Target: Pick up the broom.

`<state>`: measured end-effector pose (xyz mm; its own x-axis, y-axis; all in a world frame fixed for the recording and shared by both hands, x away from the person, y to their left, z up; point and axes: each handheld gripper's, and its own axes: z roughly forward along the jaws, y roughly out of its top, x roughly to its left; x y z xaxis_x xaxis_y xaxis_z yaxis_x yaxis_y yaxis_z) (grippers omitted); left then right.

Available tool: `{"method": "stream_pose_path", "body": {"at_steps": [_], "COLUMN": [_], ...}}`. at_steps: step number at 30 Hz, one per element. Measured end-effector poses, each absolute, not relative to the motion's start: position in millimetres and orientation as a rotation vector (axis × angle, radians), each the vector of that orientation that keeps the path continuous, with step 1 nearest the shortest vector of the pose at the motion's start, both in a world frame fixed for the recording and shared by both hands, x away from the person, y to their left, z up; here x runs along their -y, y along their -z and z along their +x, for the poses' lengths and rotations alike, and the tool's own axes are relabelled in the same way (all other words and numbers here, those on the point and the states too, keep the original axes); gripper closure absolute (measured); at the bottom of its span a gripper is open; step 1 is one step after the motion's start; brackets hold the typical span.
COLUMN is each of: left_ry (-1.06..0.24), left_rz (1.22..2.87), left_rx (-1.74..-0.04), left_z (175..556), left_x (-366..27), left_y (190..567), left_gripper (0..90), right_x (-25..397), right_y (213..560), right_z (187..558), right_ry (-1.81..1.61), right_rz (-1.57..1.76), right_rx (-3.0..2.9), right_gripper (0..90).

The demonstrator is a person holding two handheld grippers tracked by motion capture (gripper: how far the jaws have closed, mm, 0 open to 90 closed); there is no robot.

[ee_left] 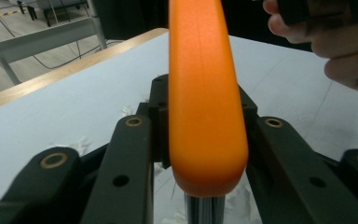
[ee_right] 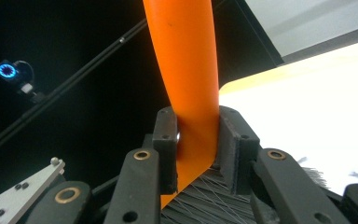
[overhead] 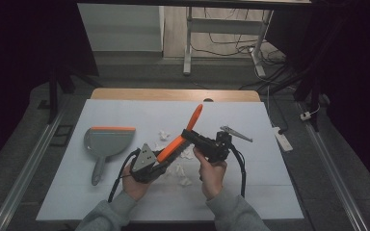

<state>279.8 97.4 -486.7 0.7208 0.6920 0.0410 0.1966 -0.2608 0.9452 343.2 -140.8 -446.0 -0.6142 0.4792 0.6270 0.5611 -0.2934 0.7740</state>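
An orange hand brush (overhead: pixel 192 120) is held slanting above the white table (overhead: pixel 260 187), its handle pointing up and away. My left gripper (overhead: pixel 162 161) is shut on the brush's lower end; in the left gripper view the orange back (ee_left: pixel 205 93) sits between the jaws with dark bristles (ee_left: pixel 205 210) beneath. My right gripper (overhead: pixel 191 136) is shut on the brush's middle; the right gripper view has the jaws pressed on the orange handle (ee_right: pixel 186 60) just above the bristles (ee_right: pixel 205 200). A grey dustpan (overhead: pixel 107 140) with an orange lip lies flat at the left.
Crumpled white paper scraps (overhead: pixel 164 135) lie on the table under and around the brush, more of them near the front (overhead: pixel 185 181). A white power strip (overhead: pixel 282 137) lies off the table's right edge. Desk legs and cables stand beyond the far edge.
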Motion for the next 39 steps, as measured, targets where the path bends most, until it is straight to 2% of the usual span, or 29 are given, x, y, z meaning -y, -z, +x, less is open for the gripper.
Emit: {"method": "stream_pose_path", "body": {"at_steps": [3, 4, 5, 11, 22, 23, 26, 27, 29, 39], "left_ry": [-0.572, -0.577, -0.557, -0.477, -0.451, -0.455, -0.448, -0.442, -0.445, -0.308], "left_rz": [1.81, 1.784, 1.773, 1.784, 1.826, 1.827, 1.845, 1.849, 1.863, 2.017], "left_rx": [-0.701, -0.706, -0.714, -0.719, -0.717, -0.717, -0.714, -0.715, -0.718, -0.734], "left_z": [279.3, 278.7, 279.8, 283.9, 286.5, 286.6, 288.1, 289.0, 289.9, 300.2], "left_x": [-95.5, -96.2, -96.6, -101.9, -107.1, -107.9, -111.5, -113.3, -119.4, -145.0], "left_y": [490.8, 491.4, 490.9, 487.2, 482.0, 481.6, 479.3, 478.3, 476.0, 465.7], "left_gripper": [68.7, 76.2, 77.6, 80.2, 80.3, 80.3, 80.3, 80.3, 80.2, 80.2], "right_x": [141.4, 142.8, 142.9, 143.4, 142.4, 141.6, 141.2, 141.2, 149.2, 176.8], "right_y": [447.0, 446.7, 445.9, 448.2, 450.1, 450.3, 448.6, 448.6, 443.9, 432.1], "right_z": [343.8, 344.3, 343.6, 346.1, 347.3, 347.6, 347.9, 347.9, 343.9, 335.1], "right_ry": [2.079, 2.083, 2.086, 2.072, 2.06, 2.058, 2.081, 2.081, 2.074, 1.884], "right_rz": [-1.358, -1.354, -1.357, -1.362, -1.357, -1.357, -1.339, -1.339, -1.317, -1.084], "right_rx": [1.811, 1.784, 1.782, 1.761, 1.758, 1.766, 1.895, 1.895, 2.038, 2.447], "right_gripper": [69.8, 69.8, 69.8, 69.5, 68.4, 67.6, 51.3, 51.3, 43.8, 39.4]}}
